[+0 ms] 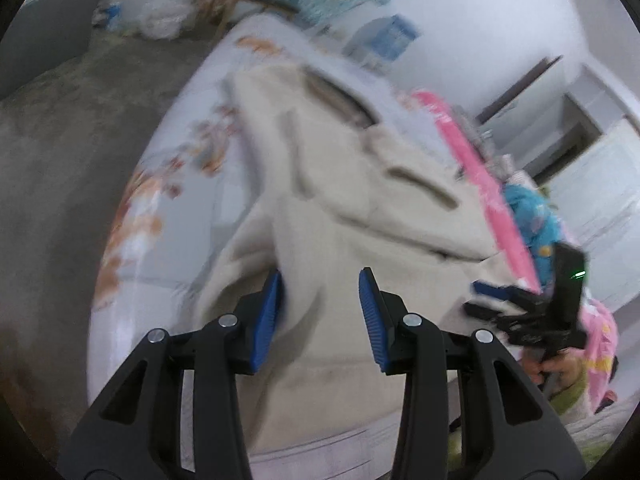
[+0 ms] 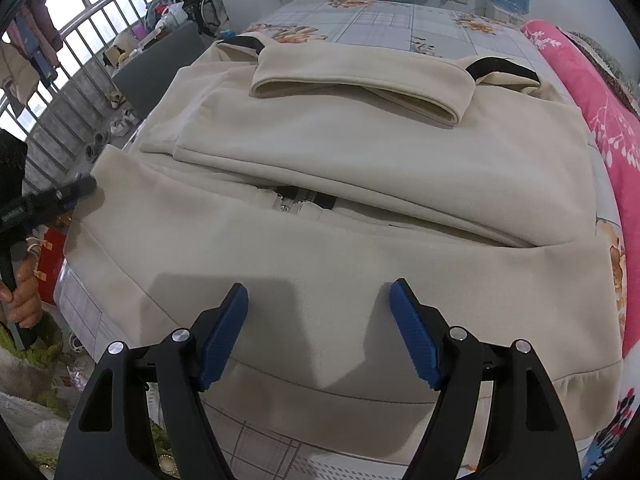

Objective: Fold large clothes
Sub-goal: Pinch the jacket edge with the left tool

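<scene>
The right gripper hangs with its jaws apart over the near hem of the cream garment, which lies spread on the floral bedsheet; the left gripper, also spread wide and holding nothing, sits at the garment's left edge, though its view is blurred. The sleeves look already laid across the body, with the zip showing between folds, so the step in hand is likely lifting the hem. To do it well, each claw should pinch the hem at matching corners, catching every layer, then carry it level toward the collar; beyond lies a pink quilt.
</scene>
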Action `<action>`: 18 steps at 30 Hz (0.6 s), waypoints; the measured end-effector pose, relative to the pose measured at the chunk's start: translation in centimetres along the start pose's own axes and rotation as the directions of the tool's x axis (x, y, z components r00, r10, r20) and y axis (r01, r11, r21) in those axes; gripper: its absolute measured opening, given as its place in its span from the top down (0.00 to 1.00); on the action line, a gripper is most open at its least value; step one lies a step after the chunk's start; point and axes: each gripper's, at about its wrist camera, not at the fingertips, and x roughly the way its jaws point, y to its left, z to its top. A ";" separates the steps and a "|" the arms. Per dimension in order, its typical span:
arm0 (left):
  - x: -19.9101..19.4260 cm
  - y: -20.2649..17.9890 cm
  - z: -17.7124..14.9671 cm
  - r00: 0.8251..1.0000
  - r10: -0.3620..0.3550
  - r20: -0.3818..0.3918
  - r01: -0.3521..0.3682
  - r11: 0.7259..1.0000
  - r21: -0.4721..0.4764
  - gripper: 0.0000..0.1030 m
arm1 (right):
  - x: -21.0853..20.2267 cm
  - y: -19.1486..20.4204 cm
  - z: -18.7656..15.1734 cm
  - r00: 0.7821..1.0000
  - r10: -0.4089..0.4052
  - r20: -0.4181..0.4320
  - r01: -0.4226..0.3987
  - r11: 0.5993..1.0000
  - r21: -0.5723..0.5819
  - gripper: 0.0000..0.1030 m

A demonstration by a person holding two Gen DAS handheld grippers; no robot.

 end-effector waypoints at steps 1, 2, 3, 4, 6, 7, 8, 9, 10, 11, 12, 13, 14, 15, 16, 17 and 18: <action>0.0 0.3 -0.2 1.000 0.011 -0.009 -0.011 1.000 -0.006 0.64 | 0.0 0.0 0.0 1.000 0.000 0.000 0.000 1.000 0.001 0.30; -0.1 0.6 -0.5 1.000 0.022 -0.016 -0.022 1.000 -0.013 0.64 | 0.0 0.0 0.0 1.000 0.000 0.000 0.000 1.000 0.001 0.30; -0.3 0.8 -0.6 0.999 0.027 -0.023 -0.027 0.999 -0.018 0.64 | 0.0 0.0 0.0 1.000 0.000 0.000 0.000 1.000 -0.001 0.30; -0.3 0.9 -0.8 0.999 0.029 -0.030 -0.029 0.999 -0.020 0.64 | 0.0 0.0 0.0 1.000 -0.001 0.001 0.001 1.000 -0.002 0.30; -0.4 0.9 -0.9 0.999 0.033 -0.037 -0.034 0.999 -0.016 0.64 | 0.0 0.0 0.0 1.000 -0.001 0.001 0.001 1.000 -0.004 0.30; -0.4 0.9 -0.9 0.999 0.025 -0.035 -0.026 1.000 -0.016 0.64 | 0.0 0.0 0.0 1.000 -0.001 0.002 0.001 1.000 -0.005 0.30; -0.4 0.9 -0.9 1.000 0.001 -0.030 -0.002 1.000 -0.020 0.64 | 0.0 0.0 0.0 1.000 -0.001 0.002 0.001 1.000 -0.005 0.30; -0.4 0.9 -0.7 0.999 -0.031 -0.022 0.030 0.999 -0.029 0.64 | 0.0 0.0 0.0 1.000 -0.002 0.001 0.002 1.000 -0.005 0.30; -0.5 0.9 -0.5 0.998 -0.058 -0.012 0.058 0.998 -0.037 0.64 | 0.0 0.0 0.0 1.000 -0.002 0.001 0.002 1.000 -0.004 0.30; -0.5 0.9 -0.3 0.995 -0.104 0.008 0.104 0.993 -0.046 0.64 | 0.0 0.0 -0.1 1.000 -0.001 0.001 0.001 1.000 -0.003 0.30; -0.5 0.9 -0.2 0.992 -0.126 0.020 0.126 0.991 -0.049 0.64 | 0.0 0.0 -0.1 1.000 -0.001 0.002 0.001 1.000 -0.002 0.30; -0.3 0.9 0.0 0.991 -0.128 0.024 0.129 0.990 -0.054 0.64 | 0.0 0.0 -0.1 1.000 -0.001 0.004 0.001 1.000 -0.003 0.30; 0.2 1.0 0.3 0.995 -0.104 0.014 0.104 0.993 -0.058 0.64 | 0.1 0.0 -0.1 1.000 -0.002 0.004 0.002 1.000 -0.004 0.30; 0.6 1.0 0.4 0.997 -0.080 0.003 0.080 0.995 -0.061 0.64 | 0.1 0.0 -0.1 1.000 -0.003 0.004 0.003 1.000 -0.005 0.30; 1.1 1.0 0.6 0.999 -0.052 -0.009 0.051 0.996 -0.067 0.65 | 0.1 0.1 -0.1 1.000 -0.003 0.004 0.003 1.000 -0.006 0.30; 1.6 1.0 0.9 0.999 -0.037 -0.008 0.036 0.996 -0.081 0.65 | 0.1 0.1 -0.1 1.000 -0.003 0.003 0.003 1.000 -0.007 0.30; 1.6 0.9 1.1 0.999 -0.036 0.000 0.036 0.996 -0.087 0.65 | 0.1 0.0 -0.1 1.000 -0.002 0.004 0.002 1.000 -0.007 0.30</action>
